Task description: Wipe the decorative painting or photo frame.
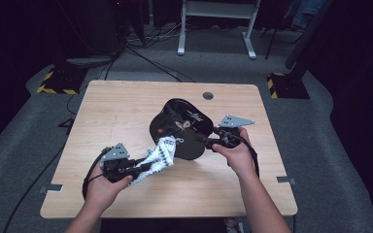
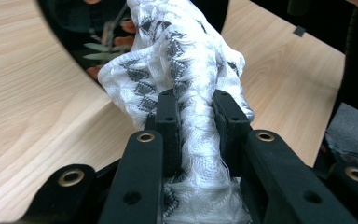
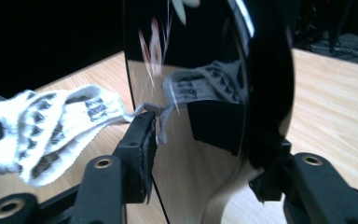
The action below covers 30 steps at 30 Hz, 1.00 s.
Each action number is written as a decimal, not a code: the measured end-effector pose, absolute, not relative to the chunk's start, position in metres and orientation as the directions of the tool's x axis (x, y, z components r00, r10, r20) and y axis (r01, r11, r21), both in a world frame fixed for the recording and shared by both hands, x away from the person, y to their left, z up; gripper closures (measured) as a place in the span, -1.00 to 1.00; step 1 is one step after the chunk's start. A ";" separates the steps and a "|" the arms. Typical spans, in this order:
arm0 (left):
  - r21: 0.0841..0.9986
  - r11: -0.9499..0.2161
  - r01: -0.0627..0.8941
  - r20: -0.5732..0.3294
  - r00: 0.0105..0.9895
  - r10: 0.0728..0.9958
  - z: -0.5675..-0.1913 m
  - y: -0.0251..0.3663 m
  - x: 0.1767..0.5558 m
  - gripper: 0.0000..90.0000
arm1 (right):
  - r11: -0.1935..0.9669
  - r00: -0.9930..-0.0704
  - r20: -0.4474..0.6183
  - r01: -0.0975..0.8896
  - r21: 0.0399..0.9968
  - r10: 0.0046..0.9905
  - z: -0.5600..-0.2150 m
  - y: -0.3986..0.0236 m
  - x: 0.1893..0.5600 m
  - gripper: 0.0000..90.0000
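Note:
A glossy black plate (image 1: 182, 128) with a flower pattern stands tilted over the middle of the wooden table (image 1: 126, 102). My right gripper (image 1: 205, 140) grips its right rim. In the right gripper view the plate (image 3: 205, 56) runs between the jaws of that gripper (image 3: 209, 144), one pad at the rim's front and the other behind it. My left gripper (image 1: 145, 167) is shut on a white cloth (image 1: 161, 153) with a grey pattern. The bunched cloth (image 2: 186, 60) rises from between the left gripper's (image 2: 198, 109) pads and lies against the plate (image 2: 74, 28). Beside the right gripper the cloth (image 3: 51, 126) is mirrored in the plate.
A round cable hole (image 1: 208, 95) sits near the table's far edge. Beyond the table are a white desk frame (image 1: 213, 9), floor cables and yellow-and-black striped bases (image 1: 53, 87) (image 1: 281, 82). Bare wood lies to the left and along the near edge.

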State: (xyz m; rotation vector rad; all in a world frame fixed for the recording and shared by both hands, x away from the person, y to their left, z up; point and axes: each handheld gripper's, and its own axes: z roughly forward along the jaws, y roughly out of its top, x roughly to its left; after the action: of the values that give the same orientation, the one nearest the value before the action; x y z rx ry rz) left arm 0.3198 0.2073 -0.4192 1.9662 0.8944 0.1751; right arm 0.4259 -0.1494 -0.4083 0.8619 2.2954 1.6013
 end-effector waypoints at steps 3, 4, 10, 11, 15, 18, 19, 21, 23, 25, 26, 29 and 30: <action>0.803 -0.276 0.529 -0.235 0.706 0.668 -0.417 0.219 0.321 0.67 | 0.257 -0.818 0.140 0.330 0.908 0.558 -0.410 -0.148 0.428 0.22; 0.803 -0.276 0.529 -0.235 0.706 0.668 -0.417 0.219 0.321 0.67 | 0.257 -0.818 0.140 0.330 0.908 0.558 -0.410 -0.148 0.428 0.22; 0.808 -0.235 0.540 -0.244 0.670 0.701 -0.415 0.236 0.323 0.67 | 0.263 -0.856 0.181 0.340 0.903 0.485 -0.410 -0.151 0.431 0.64; 0.810 -0.233 0.539 -0.240 0.666 0.706 -0.415 0.237 0.323 0.67 | 0.258 -0.862 0.198 0.346 0.902 0.466 -0.411 -0.152 0.432 0.69; 0.811 -0.220 0.542 -0.243 0.654 0.716 -0.415 0.240 0.323 0.67 | 0.263 -0.879 0.219 0.351 0.899 0.424 -0.410 -0.152 0.431 0.78; 0.821 -0.218 0.528 -0.231 0.656 0.718 -0.413 0.241 0.324 0.67 | 0.276 -0.879 0.208 0.347 0.896 0.428 -0.409 -0.151 0.429 0.79; 0.823 -0.210 0.528 -0.233 0.651 0.722 -0.412 0.241 0.324 0.67 | 0.279 -0.880 0.209 0.348 0.895 0.427 -0.408 -0.151 0.428 0.79; 0.826 -0.214 0.522 -0.219 0.646 0.732 -0.410 0.243 0.325 0.67 | 0.286 -0.882 0.209 0.348 0.893 0.422 -0.408 -0.152 0.427 0.79; 0.824 -0.212 0.525 -0.210 0.631 0.746 -0.409 0.248 0.326 0.67 | 0.291 -0.884 0.213 0.352 0.890 0.416 -0.407 -0.152 0.425 0.79; 0.824 -0.204 0.529 -0.204 0.612 0.764 -0.410 0.252 0.327 0.67 | 0.297 -0.889 0.214 0.349 0.889 0.405 -0.406 -0.153 0.423 0.79; 0.821 -0.206 0.532 -0.192 0.597 0.779 -0.411 0.255 0.330 0.67 | 0.297 -0.890 0.217 0.350 0.889 0.401 -0.406 -0.153 0.422 0.79; 0.818 -0.187 0.544 -0.192 0.564 0.803 -0.414 0.260 0.334 0.67 | 0.302 -0.895 0.217 0.346 0.888 0.390 -0.406 -0.152 0.417 0.79; 0.818 -0.187 0.544 -0.192 0.564 0.803 -0.414 0.260 0.334 0.67 | 0.305 -0.897 0.215 0.344 0.888 0.386 -0.405 -0.151 0.416 0.79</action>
State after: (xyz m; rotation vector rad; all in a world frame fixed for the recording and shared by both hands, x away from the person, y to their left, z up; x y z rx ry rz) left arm 0.3342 0.2600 -0.4136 1.8664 1.0967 0.3493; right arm 0.4159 -0.1511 -0.4054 0.7018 2.5069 1.6891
